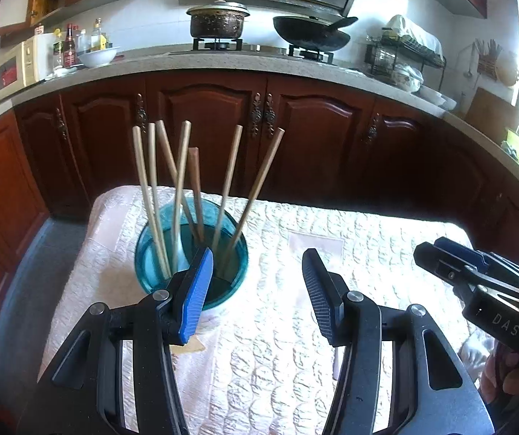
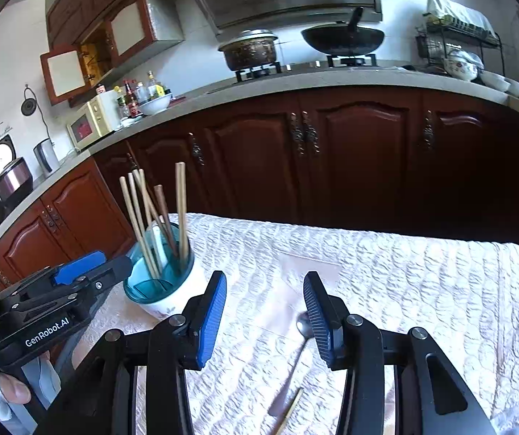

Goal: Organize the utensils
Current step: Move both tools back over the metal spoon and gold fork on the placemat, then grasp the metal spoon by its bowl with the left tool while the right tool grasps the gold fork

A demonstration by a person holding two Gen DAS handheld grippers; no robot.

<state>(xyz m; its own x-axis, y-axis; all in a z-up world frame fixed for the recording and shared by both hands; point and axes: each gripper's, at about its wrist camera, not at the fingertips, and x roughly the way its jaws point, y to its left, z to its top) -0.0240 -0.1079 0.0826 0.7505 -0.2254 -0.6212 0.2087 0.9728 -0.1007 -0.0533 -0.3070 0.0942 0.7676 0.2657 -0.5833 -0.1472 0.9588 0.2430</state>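
Utensil holder: one round teal translucent plastic cup with a white patterned lower body, standing upright near the left far corner of the one table, which is covered by a pale pink quilted cloth. Seen from the right wrist, the same holder sits just beyond the left gripper.

Contents: seven slender tan wooden chopsticks counted from the left wrist, all standing tips down and fanned outward; one is shorter and darker than the rest. One white handle also stands among them, though I cannot tell what it belongs to.

Loose on the cloth: one silver metal spoon, bowl pointing away, lying under the right gripper; one further wooden chopstick lying just beside the spoon's handle at the near edge.

Left gripper: jaws wide apart, nothing between them; its blue pad overlaps the holder's near rim, contact not determinable.

Right gripper: jaws apart, gripping nothing; the spoon's bowl shows in the gap, lower down on the cloth.

Background: two cooking vessels on the stove, one lidded pot and one black wok.
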